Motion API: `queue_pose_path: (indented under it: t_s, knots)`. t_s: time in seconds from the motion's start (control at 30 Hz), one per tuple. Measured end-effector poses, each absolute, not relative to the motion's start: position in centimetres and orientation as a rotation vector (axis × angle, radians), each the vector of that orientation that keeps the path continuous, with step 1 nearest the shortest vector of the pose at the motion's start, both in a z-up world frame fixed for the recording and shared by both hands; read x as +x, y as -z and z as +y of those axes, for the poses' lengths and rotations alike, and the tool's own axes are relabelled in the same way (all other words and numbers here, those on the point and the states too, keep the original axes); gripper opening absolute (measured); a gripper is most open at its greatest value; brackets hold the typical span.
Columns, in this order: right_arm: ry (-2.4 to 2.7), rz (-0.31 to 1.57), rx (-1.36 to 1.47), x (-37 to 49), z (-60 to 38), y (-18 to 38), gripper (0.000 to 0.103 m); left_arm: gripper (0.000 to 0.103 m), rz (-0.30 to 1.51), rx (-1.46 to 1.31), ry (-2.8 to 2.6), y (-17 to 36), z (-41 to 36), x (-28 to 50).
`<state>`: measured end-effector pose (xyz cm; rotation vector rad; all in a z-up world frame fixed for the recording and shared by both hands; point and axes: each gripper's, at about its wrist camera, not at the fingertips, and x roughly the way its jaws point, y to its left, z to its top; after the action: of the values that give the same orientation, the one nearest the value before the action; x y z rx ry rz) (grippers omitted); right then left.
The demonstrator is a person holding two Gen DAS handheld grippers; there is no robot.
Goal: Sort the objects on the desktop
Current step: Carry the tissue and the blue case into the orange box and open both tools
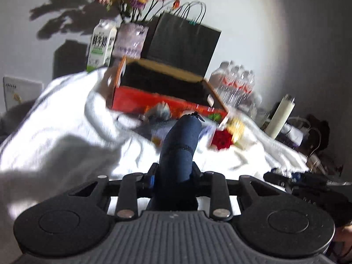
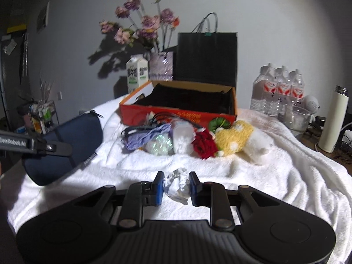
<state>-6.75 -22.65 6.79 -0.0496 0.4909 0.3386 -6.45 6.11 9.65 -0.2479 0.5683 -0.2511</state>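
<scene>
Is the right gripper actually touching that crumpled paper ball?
Touching. The right wrist view shows the right gripper with both blue pads pressed against the crumpled paper ball, no gap either side.

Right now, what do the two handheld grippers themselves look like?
Both are matte black: a ribbed centre plate flanked by two round discs, with silver-riveted linkage bars. The right gripper has blue finger pads. The left gripper, seen from the right camera, bears white lettering.

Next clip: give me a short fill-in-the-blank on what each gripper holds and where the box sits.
1. The left gripper is shut on a dark ____ pouch.
2. The right gripper clamps a crumpled ____.
3. The orange box stands in front of a black paper ____.

Missing: blue; tissue; bag
</scene>
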Motion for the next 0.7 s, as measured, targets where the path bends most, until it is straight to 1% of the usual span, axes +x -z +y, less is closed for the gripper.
queue_pose_path:
  t_s: [0.17, 0.3, 0.4, 0.5, 0.57, 0.7]
  knots:
    - [-0.384, 0.437, -0.007, -3.6, -24.0, -10.3, 0.022, 0.029, 0.525, -0.214, 0.259, -14.7, 6.4, -0.6]
    - [-0.428, 0.405, 0.004, 3.1, -24.1, -14.0, 0.022, 0.029, 0.56, -0.167, 0.225, -16.3, 5.9, 8.4]
    - [-0.447, 0.454, 0.013, 10.5, -23.2, -15.9, 0.022, 0.029, 0.591, -0.117, 0.16, -15.7, 5.2, 15.5]
    - [-0.423, 0.52, -0.021, 18.7, -21.1, -16.5, 0.022, 0.028, 0.641, -0.121, 0.121, -13.8, 5.1, 22.6]
    - [-0.373, 0.584, -0.057, 24.7, -19.2, -15.6, 0.022, 0.028, 0.668, -0.109, 0.063, -12.5, 5.0, 26.6]
    - [-0.292, 0.733, -0.131, 34.3, -16.2, -12.1, 0.022, 0.028, 0.682, 0.032, -0.031, -10.1, 3.1, 32.0]
